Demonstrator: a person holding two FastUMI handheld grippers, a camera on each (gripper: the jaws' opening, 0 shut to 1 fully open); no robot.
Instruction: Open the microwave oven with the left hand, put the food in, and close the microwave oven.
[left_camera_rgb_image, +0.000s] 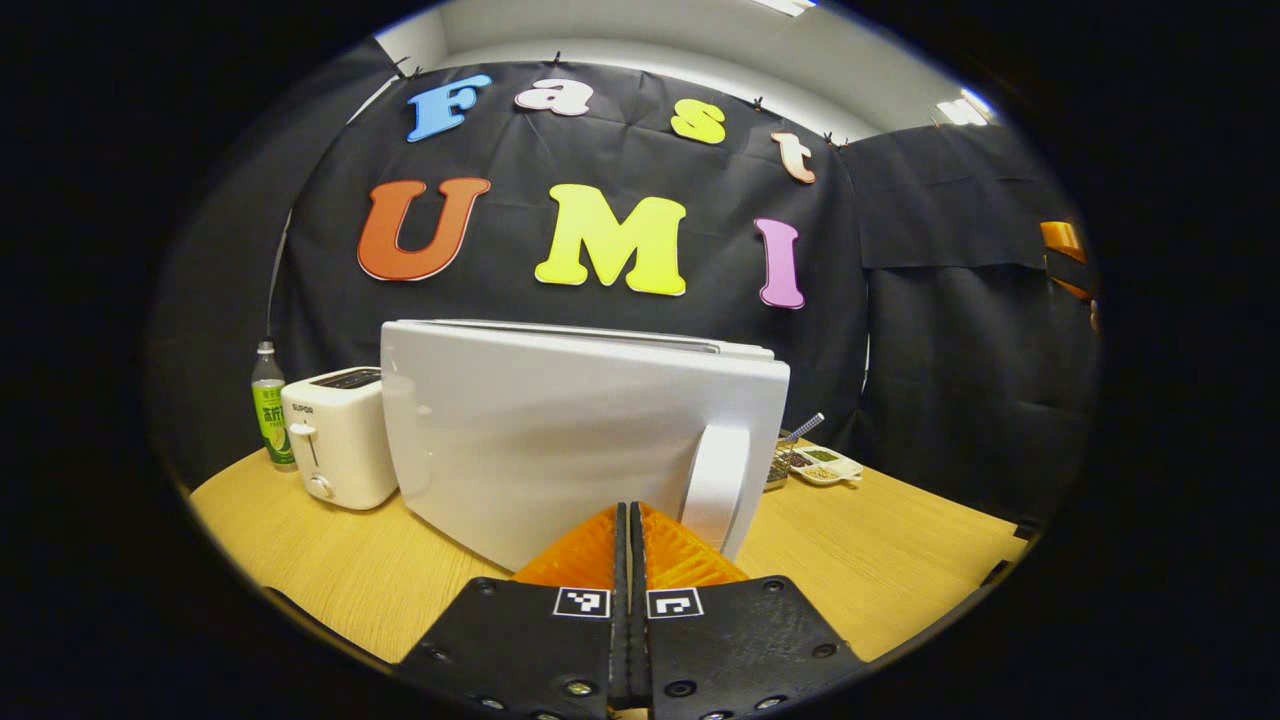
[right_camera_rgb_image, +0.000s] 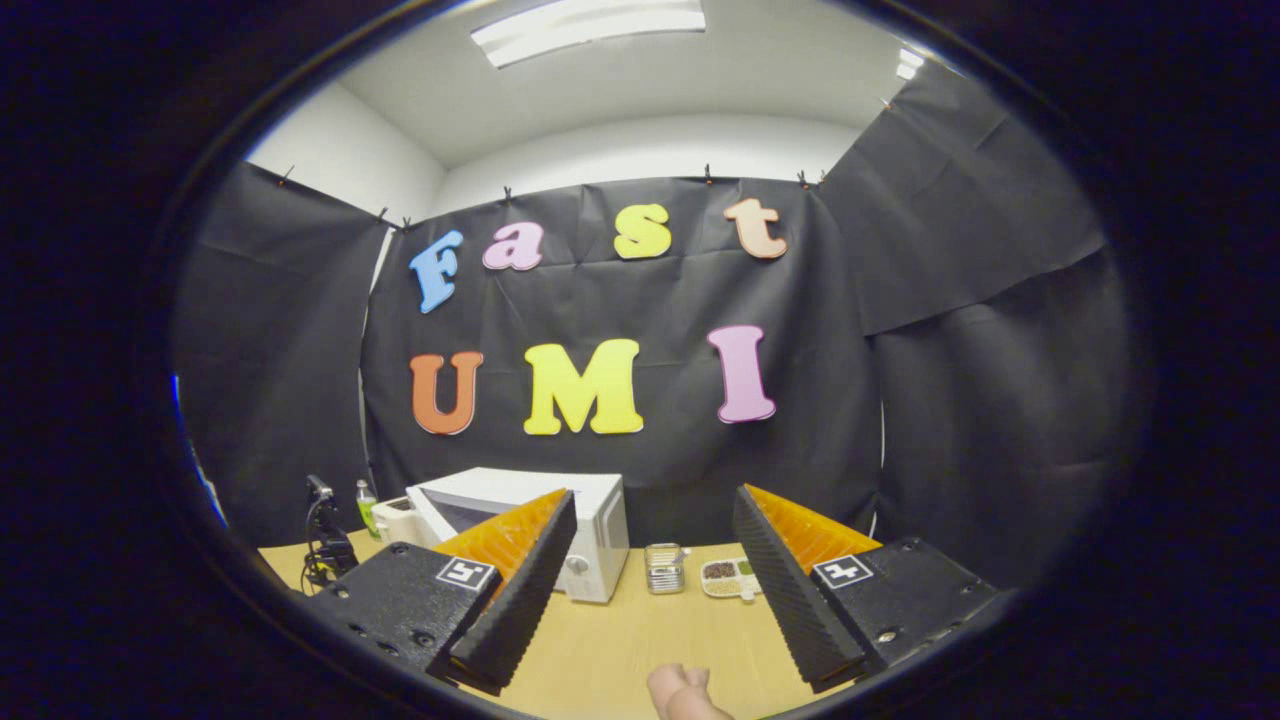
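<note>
Left gripper (left_camera_rgb_image: 630, 520): fingers pressed together, nothing between them, tips just short of the microwave door (left_camera_rgb_image: 560, 440) and right beside its upright white handle (left_camera_rgb_image: 716, 488) (handle sits slightly to the right of the tips, long axis vertical). The door appears swung partly out from the microwave (left_camera_rgb_image: 640, 335) — I judge the opening step is under way, not finished.

Right gripper (right_camera_rgb_image: 645, 570): fingers spread wide, holding nothing, well back from the microwave. A bit of hand (right_camera_rgb_image: 683, 692) shows below it at the near edge of the desk (right_camera_rgb_image: 640, 630).

Food: a small divided tray (right_camera_rgb_image: 728, 577) lies on the desk to the right of the microwave, next to a small jar (right_camera_rgb_image: 664, 567) — the right gripper is the nearer one for it.

Far left corner of the desk: toaster (left_camera_rgb_image: 340, 435), then a green bottle (left_camera_rgb_image: 270, 405) behind it.

Next move turns on the handle: left gripper must get round the vertical bar, so the fingers need to part first.
</note>
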